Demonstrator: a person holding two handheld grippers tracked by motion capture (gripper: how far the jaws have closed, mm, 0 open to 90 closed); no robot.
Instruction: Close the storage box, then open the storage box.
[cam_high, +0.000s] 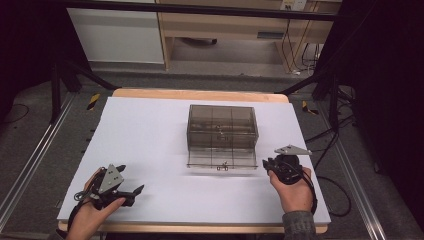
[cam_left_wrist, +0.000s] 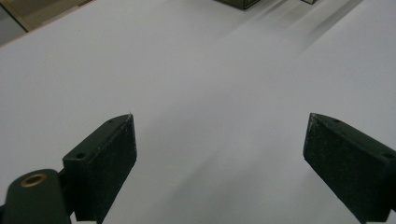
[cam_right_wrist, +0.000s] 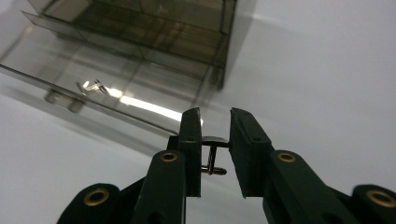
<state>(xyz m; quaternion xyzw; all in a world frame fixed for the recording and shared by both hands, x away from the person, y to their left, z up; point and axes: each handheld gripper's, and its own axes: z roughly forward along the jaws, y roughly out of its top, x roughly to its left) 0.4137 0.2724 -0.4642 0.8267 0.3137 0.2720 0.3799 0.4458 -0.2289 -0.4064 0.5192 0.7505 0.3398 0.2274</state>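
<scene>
High view: a white table top (cam_high: 150, 145) carries a smoky transparent drawer box (cam_high: 222, 127) near its middle, with its lowest drawer (cam_high: 222, 161) pulled out toward the person; a small metal piece (cam_high: 223, 167) lies inside that drawer close to its front wall; the right gripper (cam_high: 272, 165) sits just beside the drawer's right front corner, held in the person's right hand (cam_high: 295, 192); the left gripper (cam_high: 131, 192) rests low over the table's near left part, well apart from the box, held in the left hand (cam_high: 90, 215).

Right gripper view: the right gripper (cam_right_wrist: 215, 140) has its jaws drawn close together and grasping a small metal cufflink (cam_right_wrist: 214, 156); its flat round head is pinched between the pads, while its thin post and crossbar hang below; the cufflink is lifted clear of the white surface, just off the open drawer's (cam_right_wrist: 116, 93) corner; inside the drawer a second shiny metal piece (cam_right_wrist: 93, 86) lies near the front wall, above two stubby knobs (cam_right_wrist: 63, 100) on the drawer's face.

Left gripper view: the left gripper (cam_left_wrist: 219, 140) has its jaws spread wide, released, with bare white table (cam_left_wrist: 196, 70) between them; a corner of the drawer box (cam_left_wrist: 240, 3) shows at the top edge.
</scene>
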